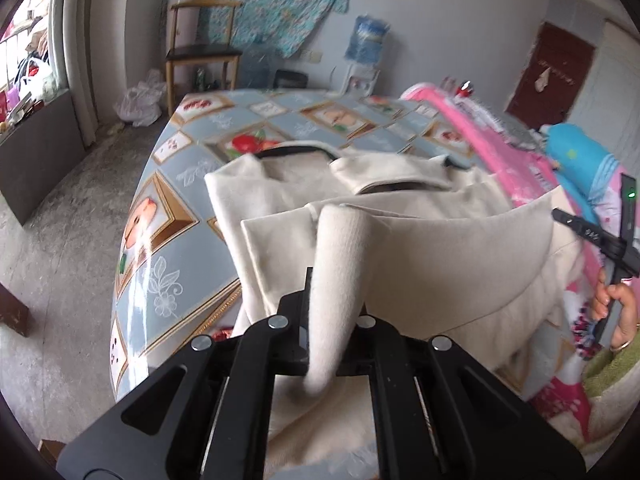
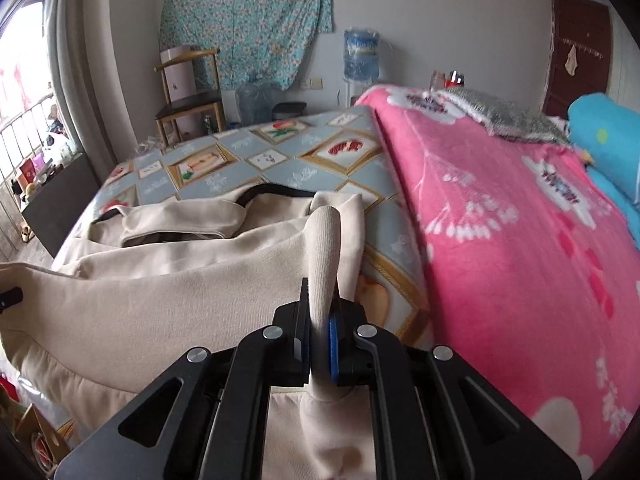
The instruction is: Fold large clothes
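The cream garment (image 1: 400, 240) lies on the bed (image 1: 180, 168), collar end toward 12 o'clock, with its near hem raised off the surface. The left gripper (image 1: 332, 320) is clamped on a ribbed fold of the hem; the right gripper (image 2: 320, 328) is clamped on a matching ribbed fold at the opposite corner.

Progress: judged early to middle. The sleeves appear tucked inward over the body. The bottom-to-top fold is in hand but not laid down, and the final smoothing remains.

Surface: the bed carries a blue patterned cover with framed fruit motifs. A pink blanket (image 2: 520, 240) lies at 3 o'clock, touching the garment's edge.

Room: a wooden chair (image 2: 188, 96) stands at 11 o'clock. A water dispenser (image 2: 361, 56) stands at 12 o'clock below a floral wall cloth (image 2: 248, 20). A dark door (image 2: 576, 48) is at 2 o'clock.
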A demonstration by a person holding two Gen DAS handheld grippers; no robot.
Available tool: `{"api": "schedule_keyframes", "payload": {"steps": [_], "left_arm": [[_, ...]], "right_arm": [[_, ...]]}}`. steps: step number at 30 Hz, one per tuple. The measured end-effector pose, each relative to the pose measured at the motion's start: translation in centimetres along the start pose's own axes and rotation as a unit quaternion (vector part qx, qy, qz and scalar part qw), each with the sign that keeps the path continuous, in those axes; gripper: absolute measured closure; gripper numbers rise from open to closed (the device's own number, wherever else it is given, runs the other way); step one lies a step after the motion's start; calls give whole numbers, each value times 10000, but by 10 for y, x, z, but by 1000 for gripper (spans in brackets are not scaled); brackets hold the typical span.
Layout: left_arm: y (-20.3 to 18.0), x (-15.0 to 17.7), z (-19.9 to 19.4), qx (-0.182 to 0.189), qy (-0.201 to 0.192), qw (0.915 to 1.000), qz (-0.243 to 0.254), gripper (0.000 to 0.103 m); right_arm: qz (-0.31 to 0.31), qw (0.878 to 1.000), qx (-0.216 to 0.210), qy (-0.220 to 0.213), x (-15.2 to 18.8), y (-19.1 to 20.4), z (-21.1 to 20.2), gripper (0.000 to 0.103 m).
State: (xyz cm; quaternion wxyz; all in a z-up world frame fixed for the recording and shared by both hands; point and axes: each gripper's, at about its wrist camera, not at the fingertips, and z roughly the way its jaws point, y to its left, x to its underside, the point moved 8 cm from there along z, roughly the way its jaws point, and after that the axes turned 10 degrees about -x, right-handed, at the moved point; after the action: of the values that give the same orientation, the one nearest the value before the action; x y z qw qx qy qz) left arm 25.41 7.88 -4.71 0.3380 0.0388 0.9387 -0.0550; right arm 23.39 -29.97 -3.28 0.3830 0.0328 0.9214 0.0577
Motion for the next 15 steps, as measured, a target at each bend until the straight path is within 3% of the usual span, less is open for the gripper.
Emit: {"api": "schedule_keyframes", "payload": {"steps": [5, 7, 11, 13, 15], "left_arm": [[6, 16, 47, -205, 523, 9984, -39, 98], [8, 17, 45, -166, 501, 9986, -71, 95], [11, 19, 43, -111, 531, 9985, -88, 95], [11, 20, 43, -117, 523, 9985, -76, 95], [11, 20, 42, -147, 527, 9985, -69, 95]], "right_arm": [[233, 9976, 13, 657, 20, -12, 55, 96], [366, 9974, -79, 619, 21, -15, 49, 88], [534, 9984, -7, 158, 6, -19, 10, 56], [589, 9980, -209, -78, -4, -10, -8, 55], [570, 9955, -761, -41, -8, 17, -12, 55]]}}
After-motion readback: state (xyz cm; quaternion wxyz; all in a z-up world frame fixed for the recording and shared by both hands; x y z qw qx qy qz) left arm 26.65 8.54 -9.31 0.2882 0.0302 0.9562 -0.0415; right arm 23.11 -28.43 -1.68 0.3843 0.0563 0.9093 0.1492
